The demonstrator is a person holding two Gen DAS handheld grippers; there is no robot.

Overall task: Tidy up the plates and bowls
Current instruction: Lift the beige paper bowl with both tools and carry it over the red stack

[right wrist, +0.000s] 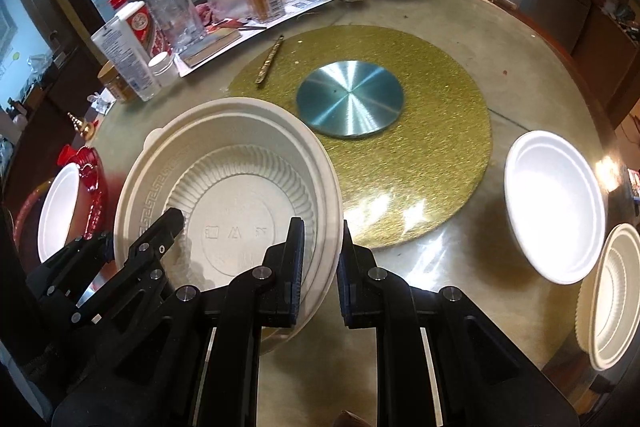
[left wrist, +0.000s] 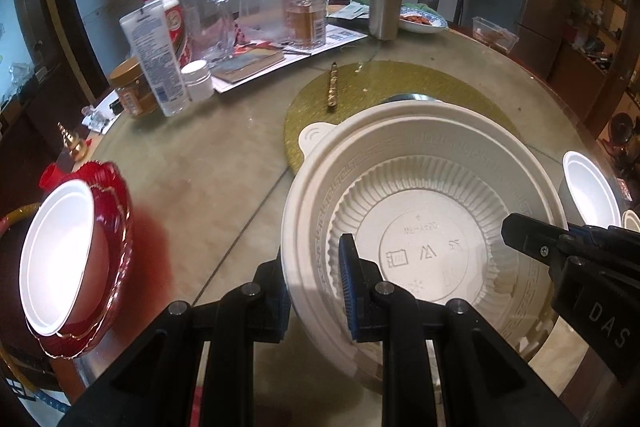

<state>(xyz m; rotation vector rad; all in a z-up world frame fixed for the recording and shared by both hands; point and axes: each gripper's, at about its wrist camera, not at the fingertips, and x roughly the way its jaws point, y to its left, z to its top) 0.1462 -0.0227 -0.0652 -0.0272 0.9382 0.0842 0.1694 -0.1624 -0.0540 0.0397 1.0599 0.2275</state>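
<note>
We see the large cream bowl [left wrist: 424, 227] held over the round table [left wrist: 200, 187] at the near edge of the gold mat [right wrist: 400, 167], its rim pinched on one side by the left gripper [left wrist: 316, 291] and on the opposite side by the right gripper [right wrist: 320, 267]. Beyond it, a white bowl [left wrist: 56, 255] sits in a red dish [left wrist: 116, 247] to the left, while another white bowl [right wrist: 556, 203] and a second cream bowl [right wrist: 616, 303] lie to the right.

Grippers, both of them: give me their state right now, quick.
Left gripper: closed on the rim of the big cream bowl.
Right gripper: closed on the same bowl's opposite rim.
</note>
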